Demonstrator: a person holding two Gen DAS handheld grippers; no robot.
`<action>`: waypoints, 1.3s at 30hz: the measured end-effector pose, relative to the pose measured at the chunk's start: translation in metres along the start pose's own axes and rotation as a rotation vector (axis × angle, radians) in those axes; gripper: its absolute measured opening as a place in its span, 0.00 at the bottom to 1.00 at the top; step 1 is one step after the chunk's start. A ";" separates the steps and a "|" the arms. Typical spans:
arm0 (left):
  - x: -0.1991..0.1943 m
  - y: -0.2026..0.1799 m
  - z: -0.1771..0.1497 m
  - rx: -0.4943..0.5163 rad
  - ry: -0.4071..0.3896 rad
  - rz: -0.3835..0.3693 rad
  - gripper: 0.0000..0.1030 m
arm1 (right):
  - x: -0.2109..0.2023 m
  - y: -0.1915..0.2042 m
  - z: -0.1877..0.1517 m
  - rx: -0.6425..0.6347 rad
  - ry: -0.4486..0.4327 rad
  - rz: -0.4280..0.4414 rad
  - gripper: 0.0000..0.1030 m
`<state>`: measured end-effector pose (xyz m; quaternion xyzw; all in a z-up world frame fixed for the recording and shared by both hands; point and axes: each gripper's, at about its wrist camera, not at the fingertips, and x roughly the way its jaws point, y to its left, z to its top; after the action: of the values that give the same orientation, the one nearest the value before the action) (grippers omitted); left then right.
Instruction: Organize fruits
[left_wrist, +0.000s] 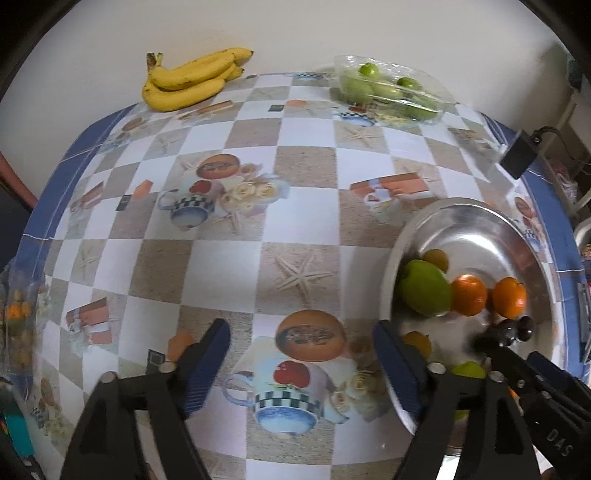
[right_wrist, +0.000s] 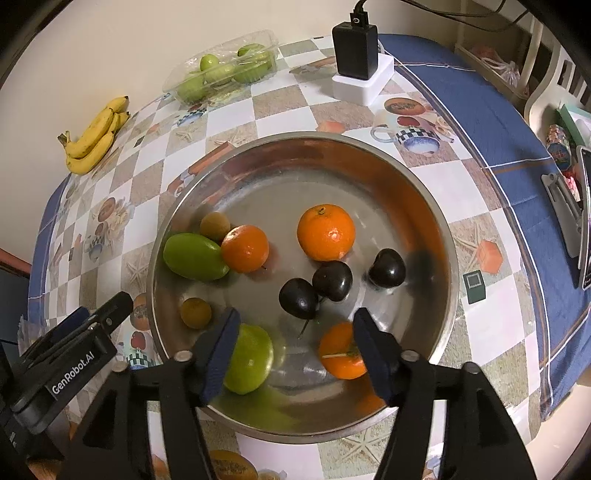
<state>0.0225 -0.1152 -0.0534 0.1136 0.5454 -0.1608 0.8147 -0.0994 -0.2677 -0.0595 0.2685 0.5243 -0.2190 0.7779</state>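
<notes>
Steel bowl (right_wrist: 436, 229) | right tool (right_wrist: 295, 350) tilted down, agape, empty | left tool (left_wrist: 301, 363) likewise.

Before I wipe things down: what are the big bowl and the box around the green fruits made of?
The bowl looks like polished metal, probably steel: it mirrors the fruit. The box seems thin clear plastic: see-through, creased, glinting.

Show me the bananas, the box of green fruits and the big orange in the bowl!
bananas (left_wrist: 188, 79), left wrist view, middle of the bunch
box of green fruits (right_wrist: 221, 72), right wrist view, clear lid
big orange (right_wrist: 325, 232), right wrist view, centre of its peel
</notes>
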 end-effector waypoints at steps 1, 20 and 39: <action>0.000 0.002 0.000 0.000 -0.004 0.012 0.86 | 0.000 0.000 0.000 -0.002 -0.003 0.000 0.69; 0.004 0.014 0.002 0.002 -0.037 0.070 1.00 | -0.003 0.006 0.002 -0.027 -0.062 0.004 0.93; -0.013 0.028 -0.011 -0.021 -0.122 0.261 1.00 | 0.000 0.015 -0.004 -0.060 -0.068 -0.004 0.93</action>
<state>0.0196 -0.0840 -0.0448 0.1650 0.4771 -0.0544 0.8615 -0.0933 -0.2536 -0.0577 0.2363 0.5043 -0.2139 0.8025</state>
